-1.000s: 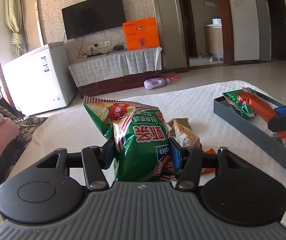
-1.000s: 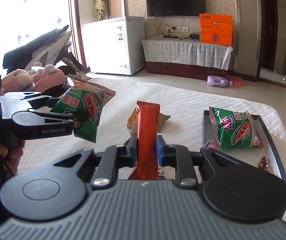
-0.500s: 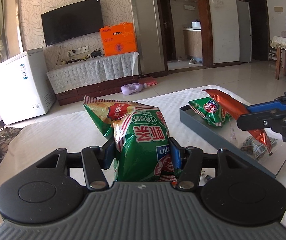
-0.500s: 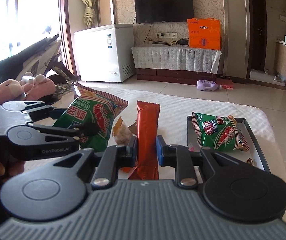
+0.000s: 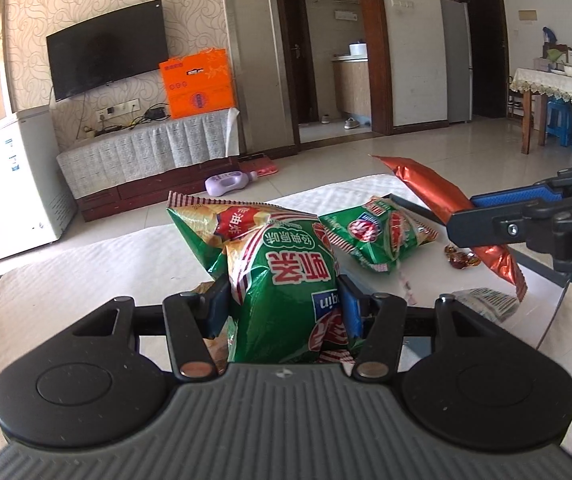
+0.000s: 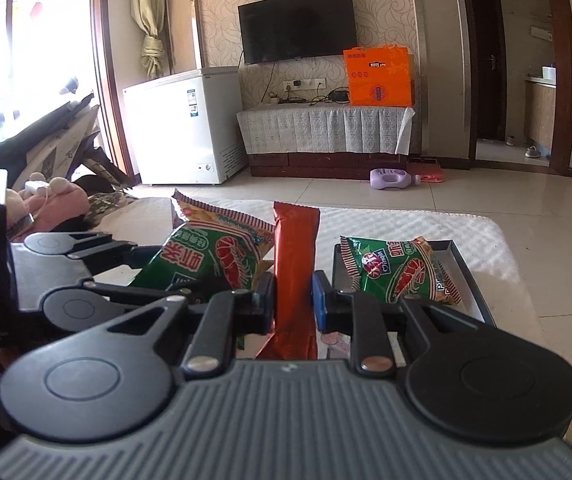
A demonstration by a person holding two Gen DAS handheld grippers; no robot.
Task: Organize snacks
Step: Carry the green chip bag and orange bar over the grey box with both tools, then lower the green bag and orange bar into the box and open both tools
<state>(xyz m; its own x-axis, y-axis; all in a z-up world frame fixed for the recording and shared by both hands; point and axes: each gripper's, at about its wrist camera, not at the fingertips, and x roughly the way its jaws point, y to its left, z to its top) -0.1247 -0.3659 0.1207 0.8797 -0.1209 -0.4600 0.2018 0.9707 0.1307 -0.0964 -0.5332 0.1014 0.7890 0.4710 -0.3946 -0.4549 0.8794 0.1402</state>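
Observation:
My left gripper [image 5: 284, 300] is shut on a green shrimp-chip bag [image 5: 282, 280] and holds it above the white table; the bag also shows in the right wrist view [image 6: 214, 260]. My right gripper [image 6: 293, 298] is shut on a long red-orange snack packet [image 6: 295, 264], held upright just left of the grey tray [image 6: 466, 268]. In the left wrist view that packet [image 5: 446, 204] hangs over the tray. A second green shrimp-chip bag [image 6: 402, 274] lies in the tray, also seen in the left wrist view [image 5: 378, 236].
Small wrapped candies [image 5: 462, 258] and a flat silvery packet [image 5: 486, 302] lie in the tray. A white cloth [image 5: 86, 280] covers the table. Beyond its far edge are a TV cabinet [image 6: 326, 132], a white freezer [image 6: 182, 128] and a purple bottle [image 6: 392, 179] on the floor.
Both grippers have moved right toward the tray with their snacks held. The green bag now sits close beside the red packet, and the red packet hangs over the tray.

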